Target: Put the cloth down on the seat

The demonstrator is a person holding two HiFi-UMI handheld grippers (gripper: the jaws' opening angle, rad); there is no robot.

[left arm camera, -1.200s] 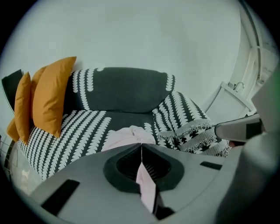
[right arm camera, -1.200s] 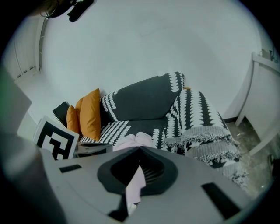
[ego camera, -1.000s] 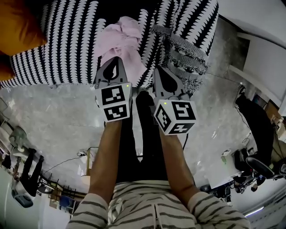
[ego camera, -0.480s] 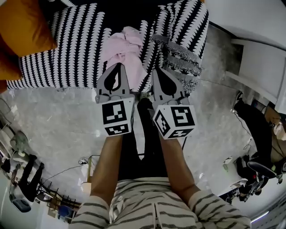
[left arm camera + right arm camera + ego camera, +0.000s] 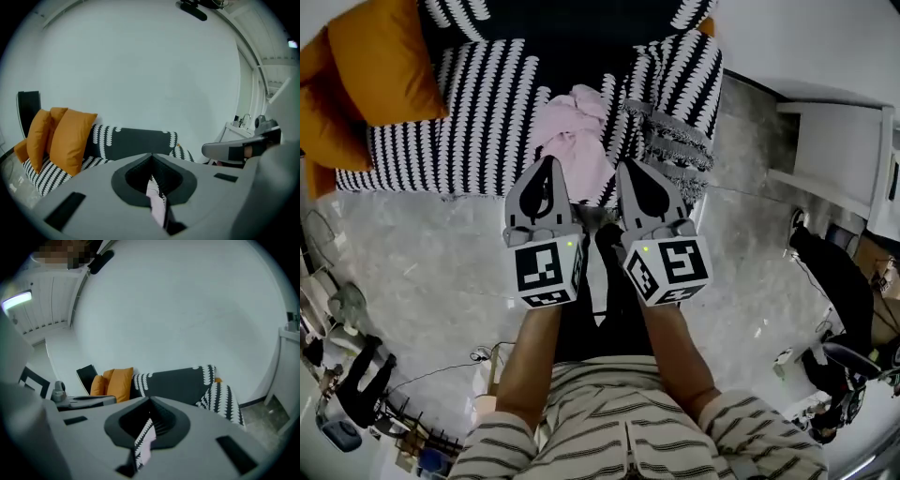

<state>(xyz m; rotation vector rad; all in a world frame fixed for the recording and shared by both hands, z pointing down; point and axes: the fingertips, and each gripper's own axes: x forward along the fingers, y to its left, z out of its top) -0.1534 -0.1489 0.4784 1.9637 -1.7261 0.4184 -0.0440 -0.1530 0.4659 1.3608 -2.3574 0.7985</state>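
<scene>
We find the crumpled pale-pink cloth (image 5: 577,141) lying on the black-and-white patterned sofa seat (image 5: 478,122), toward its right end and reaching its front edge. The left hand-held gripper (image 5: 547,161) points at the cloth's near left side, its tip right at the fabric. From above we cannot tell whether it touches. The right hand-held gripper (image 5: 630,167) sits just beside the cloth's right side, over the same front edge. Both have their jaws closed together, and we see nothing pinched in either.

Only the head view gives us the whole cloth, the grey marbled floor (image 5: 422,253) and the person's forearms. In the left gripper view the cloth is just a thin pink sliver (image 5: 156,199) seen through the slit below the closed jaws. In the right gripper view a similar sliver (image 5: 146,446) shows next to a strip of the patterned cover.

Those two views add the sofa's dark backrest (image 5: 136,143), the plain white wall (image 5: 140,70) and the bright orange cushions (image 5: 70,140) standing at the seat's left end. Each also catches the other hand-held gripper at its side.
</scene>
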